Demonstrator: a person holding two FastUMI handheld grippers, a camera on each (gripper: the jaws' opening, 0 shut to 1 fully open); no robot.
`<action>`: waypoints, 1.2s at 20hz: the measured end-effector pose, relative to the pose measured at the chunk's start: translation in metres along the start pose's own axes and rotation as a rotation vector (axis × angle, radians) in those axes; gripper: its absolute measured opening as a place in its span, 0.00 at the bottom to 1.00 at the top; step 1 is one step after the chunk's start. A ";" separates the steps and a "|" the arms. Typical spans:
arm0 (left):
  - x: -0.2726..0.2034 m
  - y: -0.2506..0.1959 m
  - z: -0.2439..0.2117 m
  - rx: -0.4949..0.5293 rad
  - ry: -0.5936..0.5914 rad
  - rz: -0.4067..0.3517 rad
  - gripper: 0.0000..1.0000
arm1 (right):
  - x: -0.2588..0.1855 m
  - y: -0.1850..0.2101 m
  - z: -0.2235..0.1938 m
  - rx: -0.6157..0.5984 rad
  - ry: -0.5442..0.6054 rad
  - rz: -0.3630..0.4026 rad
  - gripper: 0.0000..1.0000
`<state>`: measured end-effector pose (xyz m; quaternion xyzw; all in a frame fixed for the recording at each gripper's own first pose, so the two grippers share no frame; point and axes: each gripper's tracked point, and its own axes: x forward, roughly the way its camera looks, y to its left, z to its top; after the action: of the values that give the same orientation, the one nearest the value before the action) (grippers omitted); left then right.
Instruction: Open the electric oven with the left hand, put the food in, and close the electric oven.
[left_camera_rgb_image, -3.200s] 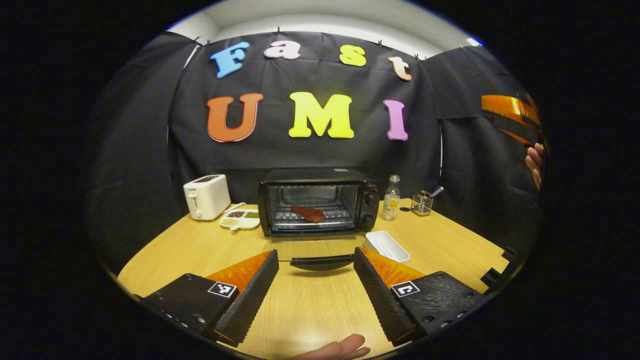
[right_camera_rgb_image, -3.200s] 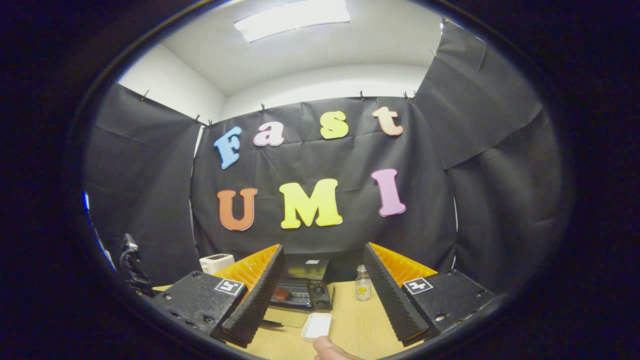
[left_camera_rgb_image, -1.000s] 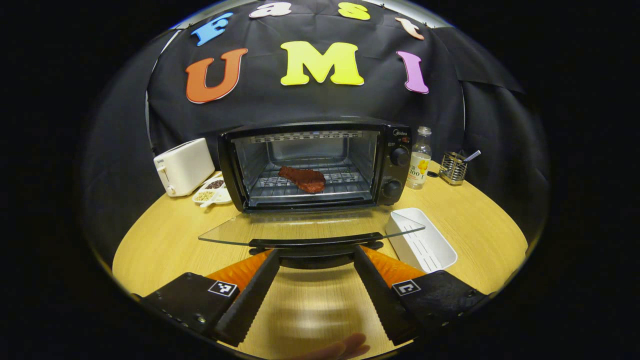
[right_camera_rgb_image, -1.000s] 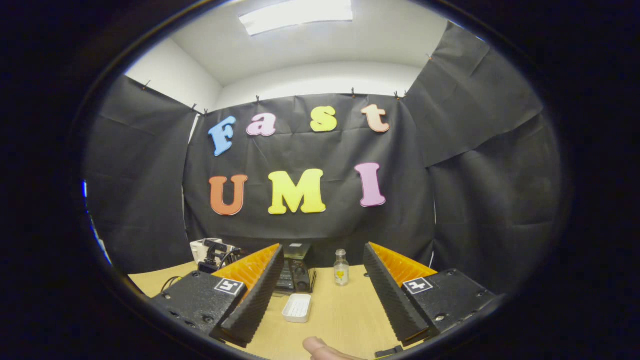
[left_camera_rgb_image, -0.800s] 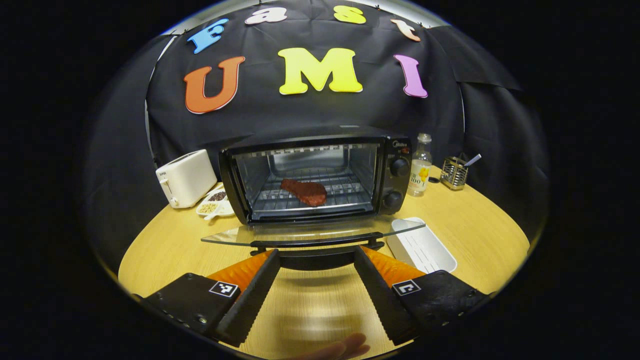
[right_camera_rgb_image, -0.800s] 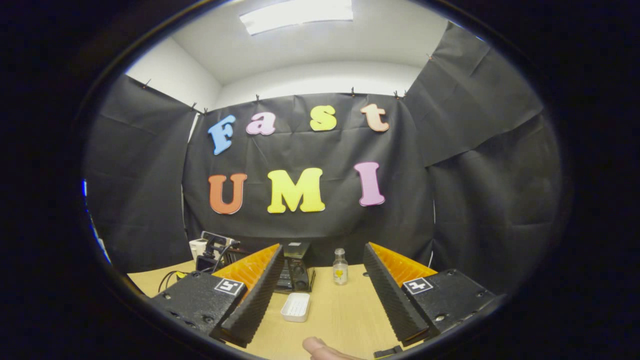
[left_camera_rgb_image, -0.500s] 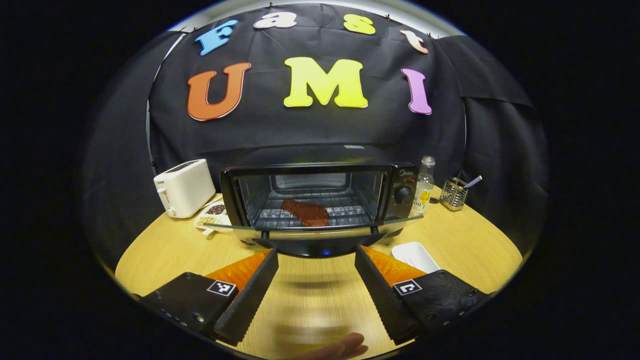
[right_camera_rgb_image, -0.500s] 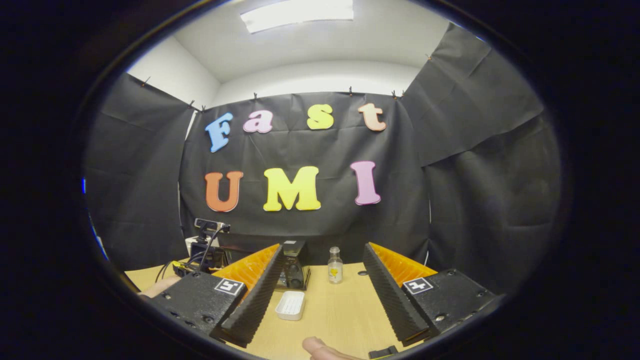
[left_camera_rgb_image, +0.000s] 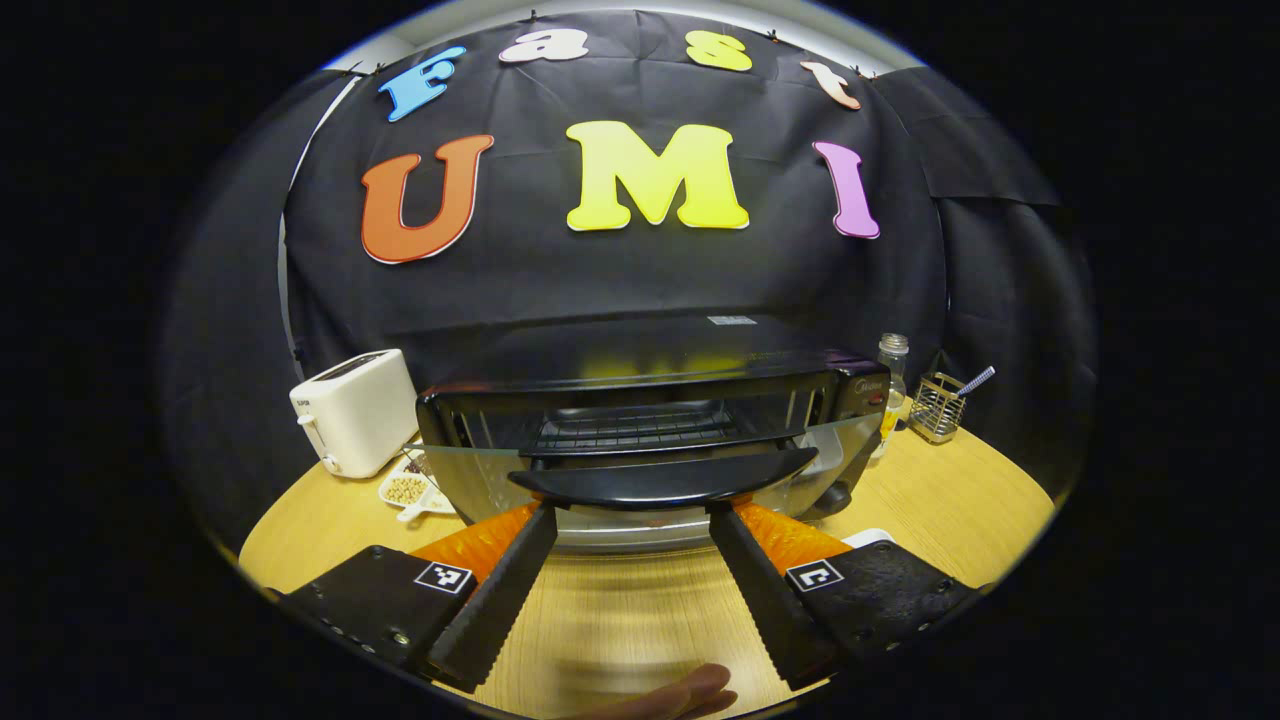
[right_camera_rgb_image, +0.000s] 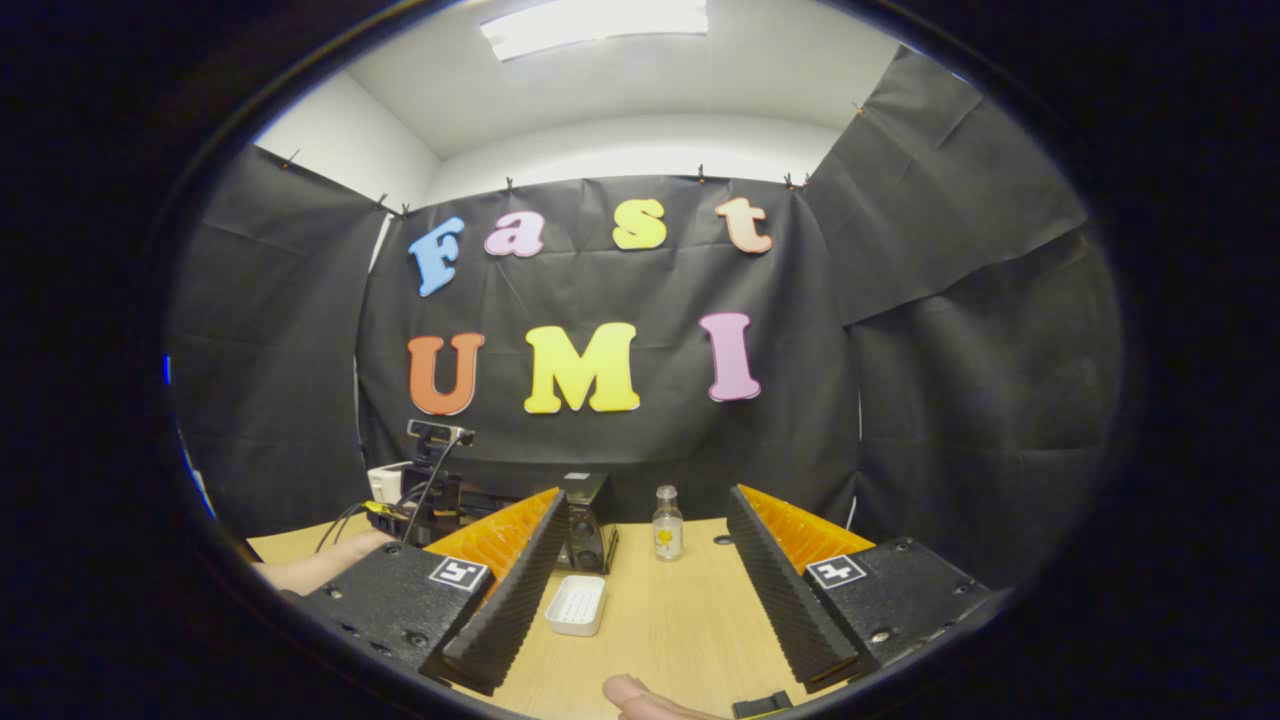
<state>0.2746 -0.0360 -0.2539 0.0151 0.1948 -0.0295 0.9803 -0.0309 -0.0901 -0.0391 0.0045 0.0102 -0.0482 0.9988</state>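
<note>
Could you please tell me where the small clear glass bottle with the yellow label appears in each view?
Left gripper view: small clear glass bottle with the yellow label, right of the black electric oven.
Right gripper view: bottle at lower centre.
Shared landmark: oven, left of it.

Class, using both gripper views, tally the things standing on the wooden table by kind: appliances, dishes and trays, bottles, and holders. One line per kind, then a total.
Appliances: 2, the electric oven and the white toaster.
Dishes and trays: 2, the sectioned snack dish and the white tray.
Bottles: 1, the clear bottle.
Holders: 1, the wire holder.
Total: 6.
</note>
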 end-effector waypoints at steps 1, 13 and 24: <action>0.000 0.002 0.008 0.014 -0.002 0.007 0.98 | 0.001 -0.001 0.001 -0.008 -0.001 -0.005 1.00; -0.163 0.014 0.096 0.017 -0.207 0.020 0.96 | -0.003 -0.008 -0.001 -0.055 0.048 -0.029 0.96; -0.347 0.005 0.103 0.027 -0.354 0.025 0.96 | -0.025 0.050 0.030 -0.020 -0.010 0.022 1.00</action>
<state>-0.0056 -0.0168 -0.0262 0.0254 0.0186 -0.0220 0.9993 -0.0501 -0.0384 -0.0081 -0.0054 0.0056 -0.0373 0.9993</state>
